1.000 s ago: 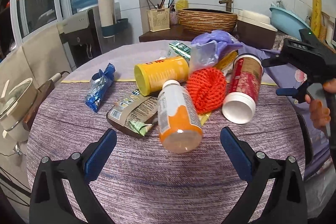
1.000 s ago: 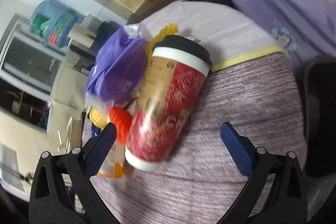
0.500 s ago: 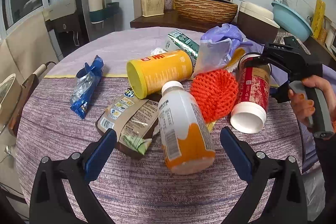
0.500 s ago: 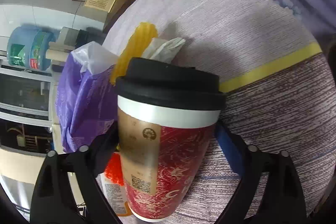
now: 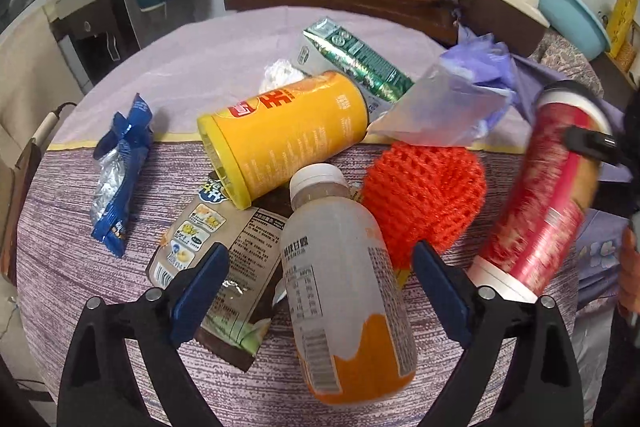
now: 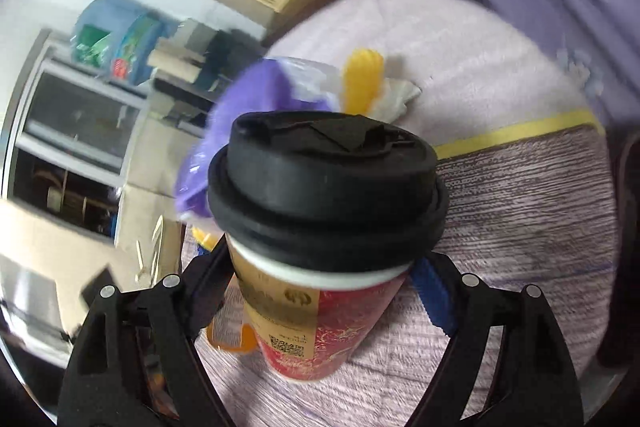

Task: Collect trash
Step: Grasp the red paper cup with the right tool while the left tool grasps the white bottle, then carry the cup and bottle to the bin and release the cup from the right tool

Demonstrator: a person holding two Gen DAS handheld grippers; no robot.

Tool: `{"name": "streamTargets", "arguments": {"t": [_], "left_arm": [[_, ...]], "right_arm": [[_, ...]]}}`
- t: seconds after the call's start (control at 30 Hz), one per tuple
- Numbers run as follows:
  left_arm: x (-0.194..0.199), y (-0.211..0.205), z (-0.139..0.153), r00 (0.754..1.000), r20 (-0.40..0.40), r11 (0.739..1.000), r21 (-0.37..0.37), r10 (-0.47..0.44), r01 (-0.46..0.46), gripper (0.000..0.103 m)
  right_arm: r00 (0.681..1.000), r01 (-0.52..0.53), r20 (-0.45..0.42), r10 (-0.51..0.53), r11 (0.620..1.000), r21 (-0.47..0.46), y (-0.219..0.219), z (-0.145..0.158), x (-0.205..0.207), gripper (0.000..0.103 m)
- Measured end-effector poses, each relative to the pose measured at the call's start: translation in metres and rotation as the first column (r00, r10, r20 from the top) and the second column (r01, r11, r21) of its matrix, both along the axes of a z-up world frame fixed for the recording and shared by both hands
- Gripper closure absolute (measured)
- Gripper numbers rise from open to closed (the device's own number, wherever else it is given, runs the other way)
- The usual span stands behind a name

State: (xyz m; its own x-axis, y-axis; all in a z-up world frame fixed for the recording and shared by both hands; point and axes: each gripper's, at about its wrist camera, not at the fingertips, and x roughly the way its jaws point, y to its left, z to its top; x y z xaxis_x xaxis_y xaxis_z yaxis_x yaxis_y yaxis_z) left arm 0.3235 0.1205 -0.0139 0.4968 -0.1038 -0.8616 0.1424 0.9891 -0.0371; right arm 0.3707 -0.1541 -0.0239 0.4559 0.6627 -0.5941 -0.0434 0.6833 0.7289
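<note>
Left gripper (image 5: pixel 320 279) fingers spread apart astride one juice bottle (image 5: pixel 344 291) on the round purple-clothed table (image 5: pixel 120 367); one yellow canister (image 5: pixel 284 131), one orange net (image 5: pixel 424 195); kitchen counter behind. Right gripper (image 6: pixel 320 279) fingers clamp one red cup (image 6: pixel 320 247) above the table (image 6: pixel 540 195).

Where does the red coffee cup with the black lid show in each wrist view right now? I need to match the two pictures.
Left wrist: the red coffee cup stands tilted at the right edge, clamped near its top by the right hand-held gripper.
Right wrist: the cup fills the centre, lid toward the camera, between the two fingers.
Shared landmark: the purple plastic bag beside the cup.
</note>
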Motion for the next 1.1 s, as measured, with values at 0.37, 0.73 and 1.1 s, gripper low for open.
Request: {"name": "streamTargets", "arguments": {"t": [0.37, 0.73, 1.1], "left_arm": [[0.020, -0.003, -0.023, 0.993, -0.118, 0.999, -0.033, 0.008, -0.012, 0.039], [-0.032, 0.010, -0.004, 0.999, -0.005, 0.996, -0.073, 0.047, -0.048, 0.041], [-0.128, -0.008, 0.023, 0.964, 0.254, 0.991, -0.131, 0.074, -0.042, 0.041]], "right_arm": [[0.961, -0.028, 0.268, 0.061, 0.992, -0.124, -0.005, 0.047, -0.065, 0.023], [0.935, -0.014, 0.345, 0.078, 0.983, -0.184, -0.013, 0.049, -0.096, 0.023], [0.901, 0.046, 0.431, 0.057, 0.974, -0.223, -0.041, 0.051, -0.142, 0.023]]}}
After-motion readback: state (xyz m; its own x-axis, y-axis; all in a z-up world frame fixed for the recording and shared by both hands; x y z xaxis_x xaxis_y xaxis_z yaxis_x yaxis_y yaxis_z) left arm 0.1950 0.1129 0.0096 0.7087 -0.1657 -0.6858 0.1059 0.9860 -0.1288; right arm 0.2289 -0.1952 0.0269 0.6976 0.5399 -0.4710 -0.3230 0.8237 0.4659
